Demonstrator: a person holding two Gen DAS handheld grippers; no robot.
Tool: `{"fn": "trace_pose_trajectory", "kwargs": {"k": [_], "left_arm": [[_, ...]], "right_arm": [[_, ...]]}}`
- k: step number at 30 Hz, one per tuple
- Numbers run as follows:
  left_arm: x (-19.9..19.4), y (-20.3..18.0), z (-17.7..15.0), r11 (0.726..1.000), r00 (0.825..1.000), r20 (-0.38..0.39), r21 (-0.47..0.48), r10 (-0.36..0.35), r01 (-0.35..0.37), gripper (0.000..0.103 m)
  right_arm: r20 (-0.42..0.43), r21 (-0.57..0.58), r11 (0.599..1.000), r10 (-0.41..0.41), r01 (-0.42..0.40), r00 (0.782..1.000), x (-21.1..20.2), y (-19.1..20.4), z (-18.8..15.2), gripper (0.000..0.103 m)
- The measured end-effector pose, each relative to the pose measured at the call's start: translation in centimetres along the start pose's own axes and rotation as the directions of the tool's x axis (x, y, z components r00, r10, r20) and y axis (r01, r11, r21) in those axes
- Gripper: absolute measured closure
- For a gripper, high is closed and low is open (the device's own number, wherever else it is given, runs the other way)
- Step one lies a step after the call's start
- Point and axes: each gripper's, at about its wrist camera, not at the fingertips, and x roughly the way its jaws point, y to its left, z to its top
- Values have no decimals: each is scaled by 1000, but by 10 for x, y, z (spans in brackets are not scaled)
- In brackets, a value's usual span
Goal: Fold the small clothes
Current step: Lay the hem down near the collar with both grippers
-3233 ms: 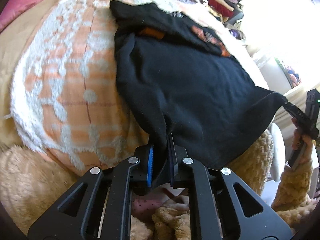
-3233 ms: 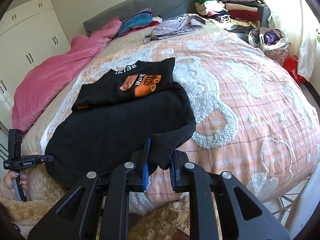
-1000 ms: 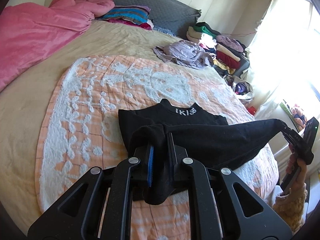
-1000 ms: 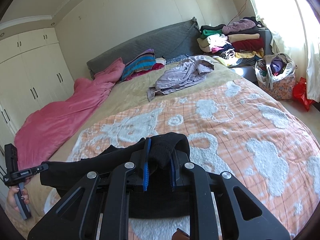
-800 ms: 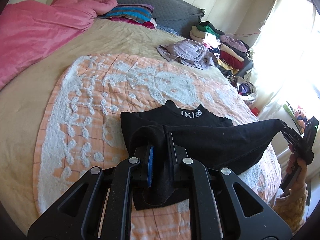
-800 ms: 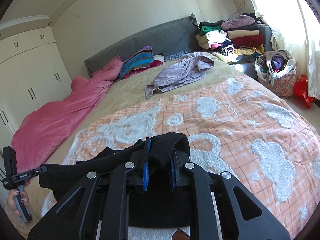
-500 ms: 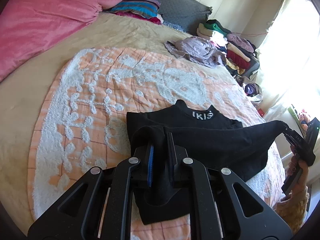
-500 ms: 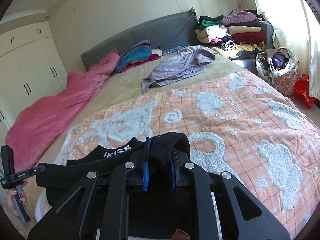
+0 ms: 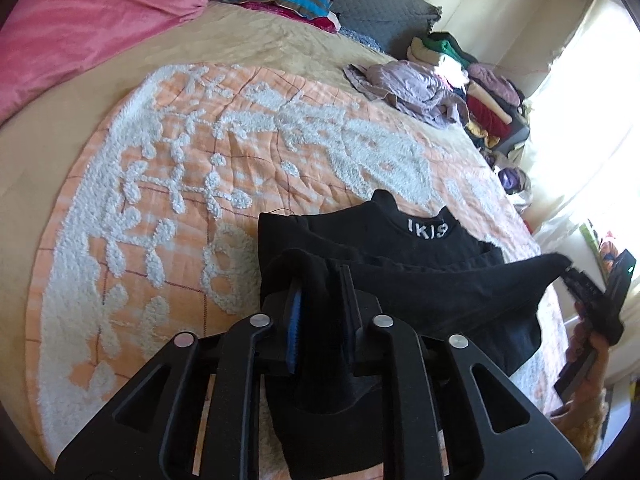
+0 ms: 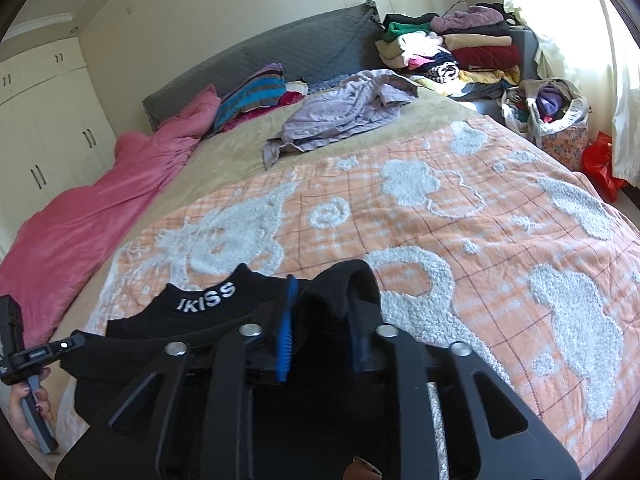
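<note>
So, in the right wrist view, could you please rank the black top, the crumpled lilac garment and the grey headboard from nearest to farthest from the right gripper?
1. The black top, between the right gripper's jaws and spread to its left.
2. The lilac garment, crumpled mid-bed, up the bed from the gripper.
3. The grey headboard, against the far wall.
</note>
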Motion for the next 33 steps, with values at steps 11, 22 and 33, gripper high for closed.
{"fn": "trace_pose_trajectory", "kwargs": {"k": [11,22,33], "left_arm": [[-32,-16,-8,995,994,103,93,35,-45,69],[10,-96,-85,922,994,-111,383,-18,60,93],[27,-77,-74,933,998,-51,359,46,-24,93]], "right_arm": [[26,-37,999,-20,21,999,-8,-4,-32,64],[-134,-114,993,-30,15,991,26,21,-66,80],[-178,-177,983,-80,48,981,65,37,-57,80]]}}
